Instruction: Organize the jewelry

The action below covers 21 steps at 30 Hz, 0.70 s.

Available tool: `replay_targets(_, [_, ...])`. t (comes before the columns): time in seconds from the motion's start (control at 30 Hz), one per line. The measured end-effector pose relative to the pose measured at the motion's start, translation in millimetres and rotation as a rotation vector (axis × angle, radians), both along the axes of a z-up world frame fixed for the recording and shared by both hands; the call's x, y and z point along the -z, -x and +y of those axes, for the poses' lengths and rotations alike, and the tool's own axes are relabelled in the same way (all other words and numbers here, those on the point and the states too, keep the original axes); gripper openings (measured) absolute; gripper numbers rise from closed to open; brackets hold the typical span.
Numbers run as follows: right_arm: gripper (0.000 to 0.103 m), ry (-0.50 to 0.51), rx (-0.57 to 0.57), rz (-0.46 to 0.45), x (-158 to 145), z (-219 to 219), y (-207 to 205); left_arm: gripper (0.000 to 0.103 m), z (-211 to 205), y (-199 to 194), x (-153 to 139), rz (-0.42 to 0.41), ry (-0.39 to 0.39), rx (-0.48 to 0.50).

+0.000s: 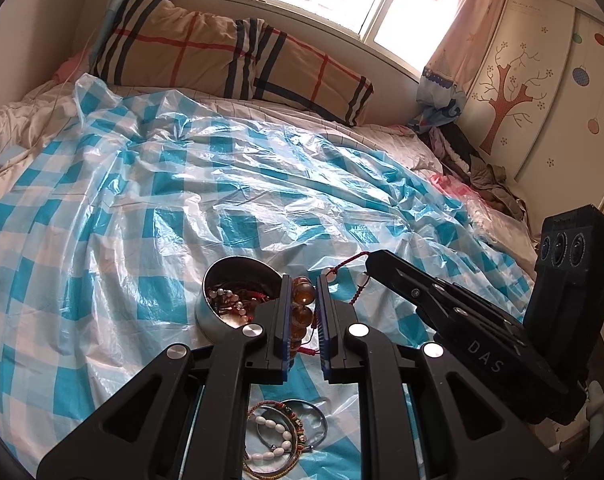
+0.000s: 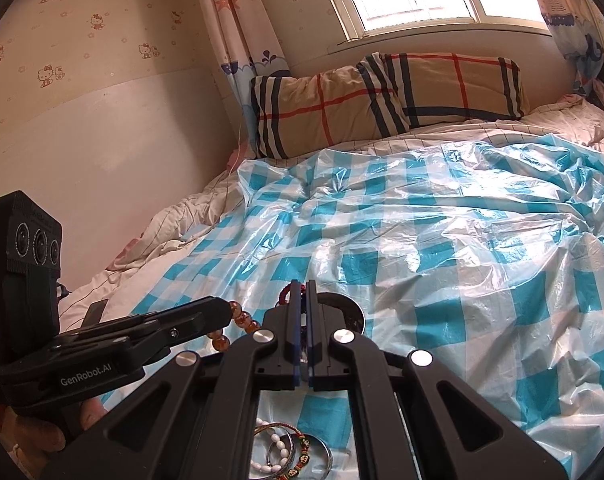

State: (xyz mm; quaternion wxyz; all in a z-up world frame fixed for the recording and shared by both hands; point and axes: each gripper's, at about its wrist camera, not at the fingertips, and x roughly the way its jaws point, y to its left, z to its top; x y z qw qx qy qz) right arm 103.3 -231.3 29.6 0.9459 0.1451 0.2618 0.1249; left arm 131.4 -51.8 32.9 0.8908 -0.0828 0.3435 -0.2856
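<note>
So going left to right in the left wrist view: at about 9 o'clock from the gripper tips there's a little round metal tin (image 1: pixel 222 304) sitting on the blue-and-white checked plastic sheet (image 1: pixel 102 248) that covers the bed, and it's already got a tangle of beads and red cord in it. Looks like that's the drop-off spot.

Right next to it, the left gripper (image 1: pixel 304 300) is pinching the amber bead bracelet (image 1: pixel 304 294), pads pressed against the big beads, with more beads hanging below. At 3 o'clock from there the right gripper (image 1: pixel 372 266) has its jaws pressed tight together on the red cord (image 1: pixel 348 262) at the other end of the same string. My guess is both hold it so the strand stays stretched and doesn't snag while it travels to the tin.

Down at 6 o'clock, under the left gripper, a small pile of bangles and a white bead bracelet (image 1: pixel 280 436) is still waiting on the sheet. Striped pillow (image 1: pixel 230 52) sits way back at 12.
</note>
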Motion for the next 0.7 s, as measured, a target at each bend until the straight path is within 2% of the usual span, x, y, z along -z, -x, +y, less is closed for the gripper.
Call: replay_targets(0.7, [0.003, 0.037, 0.001, 0.010, 18.2, 8.4, -41.7, 0.011, -10.8, -36.3, 16.7, 0.007, 0.001, -0.011])
